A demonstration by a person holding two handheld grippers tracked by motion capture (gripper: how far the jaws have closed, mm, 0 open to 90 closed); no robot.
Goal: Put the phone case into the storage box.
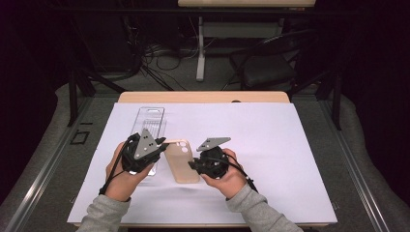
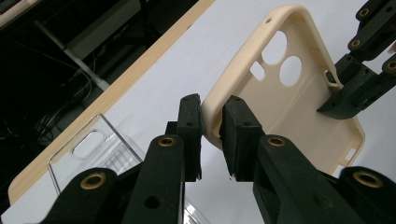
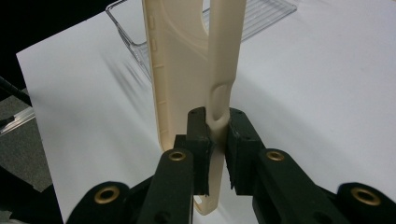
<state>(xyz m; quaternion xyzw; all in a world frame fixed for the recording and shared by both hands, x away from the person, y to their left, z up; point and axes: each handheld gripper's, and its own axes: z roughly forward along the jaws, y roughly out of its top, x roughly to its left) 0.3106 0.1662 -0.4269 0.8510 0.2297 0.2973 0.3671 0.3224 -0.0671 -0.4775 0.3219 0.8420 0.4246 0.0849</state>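
High view: beige phone case (image 1: pixel 182 162) sits between the two hands, just above the white sheet on the worktop (image 1: pixel 270 145), with a clear plastic package tray (image 1: pixel 151 123) lying behind the left hand.

Left hand-held gripper (image 2: pixel 211 135): jaws pinched on the case's rim at a corner near the camera cut-outs.

Right hand-held gripper (image 3: pixel 217 140): jaws clamped on the opposite side wall, by the button recess.

Judgement: the case is being held up by both edges, probably to turn or reposition it. The walls are thin and soft, so keep both pinches light enough not to buckle the rim. Move the two hands together; twisting one alone could pop the rim out of the jaws.
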